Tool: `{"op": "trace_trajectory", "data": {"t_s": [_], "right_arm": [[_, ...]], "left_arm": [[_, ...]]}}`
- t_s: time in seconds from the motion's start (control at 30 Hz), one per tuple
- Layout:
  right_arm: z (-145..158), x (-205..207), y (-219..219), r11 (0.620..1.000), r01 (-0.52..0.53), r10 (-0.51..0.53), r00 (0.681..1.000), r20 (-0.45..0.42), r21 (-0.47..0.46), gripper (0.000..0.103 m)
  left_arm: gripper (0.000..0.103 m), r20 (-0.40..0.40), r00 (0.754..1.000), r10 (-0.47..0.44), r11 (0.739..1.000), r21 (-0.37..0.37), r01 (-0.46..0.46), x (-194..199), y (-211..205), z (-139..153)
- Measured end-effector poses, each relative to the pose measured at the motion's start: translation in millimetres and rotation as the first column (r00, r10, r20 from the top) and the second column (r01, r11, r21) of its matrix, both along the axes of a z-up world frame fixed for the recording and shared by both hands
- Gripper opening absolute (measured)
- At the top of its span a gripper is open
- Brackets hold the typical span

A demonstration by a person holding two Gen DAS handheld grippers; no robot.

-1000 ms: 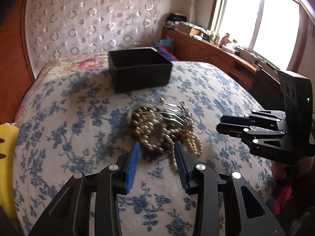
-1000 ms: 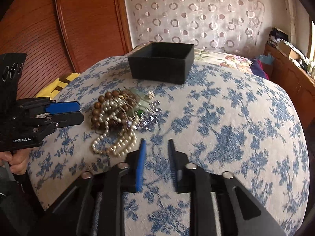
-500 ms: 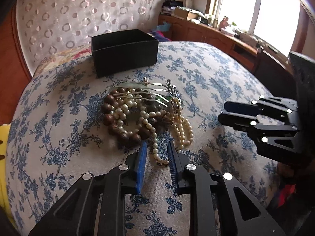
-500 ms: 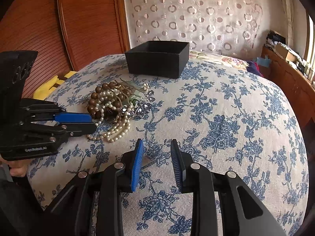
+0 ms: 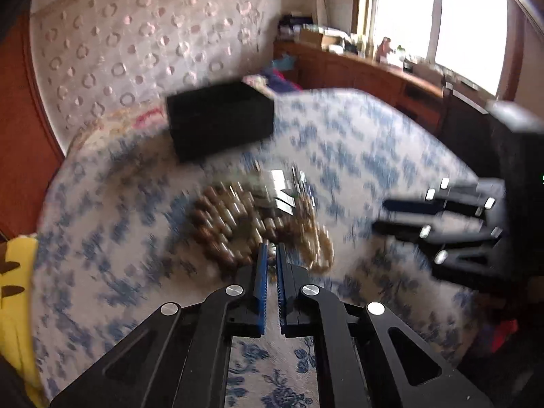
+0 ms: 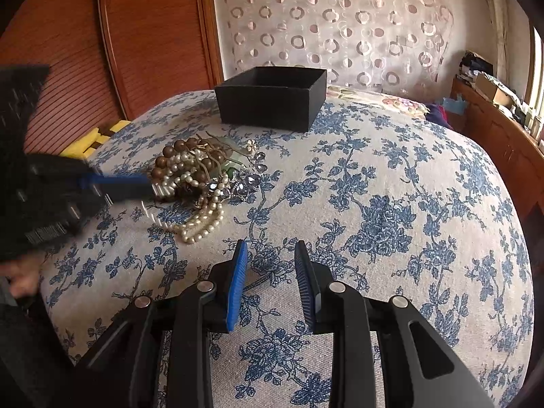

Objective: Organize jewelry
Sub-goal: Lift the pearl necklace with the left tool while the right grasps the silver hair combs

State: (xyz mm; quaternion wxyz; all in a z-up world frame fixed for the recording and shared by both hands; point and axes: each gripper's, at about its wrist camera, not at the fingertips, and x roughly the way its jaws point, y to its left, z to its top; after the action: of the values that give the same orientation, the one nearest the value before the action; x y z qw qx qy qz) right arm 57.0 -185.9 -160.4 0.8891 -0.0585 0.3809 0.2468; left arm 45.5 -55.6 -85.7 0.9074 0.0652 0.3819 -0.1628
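- I was at the picking-up step: my left hand-held gripper [image 5: 271,261] had its blue pads squeezed together on a small pale bead at the near edge of the tangled pile of pearl strings, brown wooden beads and sparkly pieces [image 6: 200,180].
- I think that bead belonged to the string of cream pearls [image 6: 200,221], but the left view was too blurry to be sure.
- The pile lay on the bed with the blue flower cover [image 6: 391,187], in front of the open black square box [image 6: 272,98], with a gap between them.
- The box looked empty from the part I could see, so I think the tidying had only just begun.
- My right hand-held gripper [image 6: 270,261] had its pads apart with nothing between them. It hung over bare cover, near the pile.
- Both hand-held grippers pointed slanting down toward the bed. The left one came at the pile from the left side of the right view.
- Next, I think I had to lift the string slowly, so it slid free of the other pieces, then carry it over the box and let go.
- The strings were all twisted together, so other pieces might come up too. My right hand-held gripper could hold them down.
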Motion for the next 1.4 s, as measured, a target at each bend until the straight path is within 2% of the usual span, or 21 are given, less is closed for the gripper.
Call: {"op": "trace_trajectory", "data": {"t_s": [0.2,0.43,0.7,0.83,0.9,0.93,0.97,1.1,1.17,1.23,1.4], "right_arm": [[-1,1,2,1.0,0.001,-0.001,1.0,-0.003,-0.008,0.031],[-2,4,2,1.0,-0.002,0.002,1.0,-0.01,-0.009,0.031],[0,1,7,0.999,-0.007,0.007,1.0,0.008,-0.037,0.031],[7,7,11,1.0,-0.022,0.022,1.0,0.004,-0.01,0.031],[13,12,18,0.999,-0.035,0.035,0.999,0.013,-0.009,0.043],[15,16,22,0.999,-0.047,0.047,0.999,0.023,-0.011,0.053],[17,18,25,0.998,-0.055,0.055,0.998,0.03,-0.012,0.057],[19,37,38,0.996,-0.085,0.085,0.996,0.007,0.0,0.057],[19,46,44,0.995,-0.101,0.101,0.995,-0.015,0.017,0.064],[19,53,48,0.994,-0.107,0.107,0.994,-0.021,0.024,0.066],[15,66,57,0.993,-0.111,0.112,0.992,-0.05,0.031,0.067]], "left_arm": [[0.004,0.096,0.995,0.021,0.998,-0.063,-0.015,0,13,47],[0.004,0.189,0.98,0.067,0.995,-0.09,-0.051,4,25,84],[0.004,0.25,0.962,0.109,0.989,-0.122,-0.08,-3,46,109],[0.004,0.271,0.955,0.12,0.988,-0.125,-0.089,-5,52,116],[0.004,0.284,0.951,0.124,0.988,-0.127,-0.091,-6,55,120],[0.004,0.292,0.948,0.127,0.988,-0.127,-0.093,-6,56,123],[0.004,0.297,0.946,0.129,0.987,-0.129,-0.094,-6,58,125],[0.004,0.32,0.938,0.136,0.986,-0.133,-0.098,-5,63,135],[0.004,0.326,0.935,0.14,0.986,-0.131,-0.102,-4,66,137],[0.004,0.333,0.931,0.149,0.985,-0.132,-0.11,-4,69,140],[0.004,0.337,0.926,0.172,0.981,-0.142,-0.13,-8,81,142]]}}
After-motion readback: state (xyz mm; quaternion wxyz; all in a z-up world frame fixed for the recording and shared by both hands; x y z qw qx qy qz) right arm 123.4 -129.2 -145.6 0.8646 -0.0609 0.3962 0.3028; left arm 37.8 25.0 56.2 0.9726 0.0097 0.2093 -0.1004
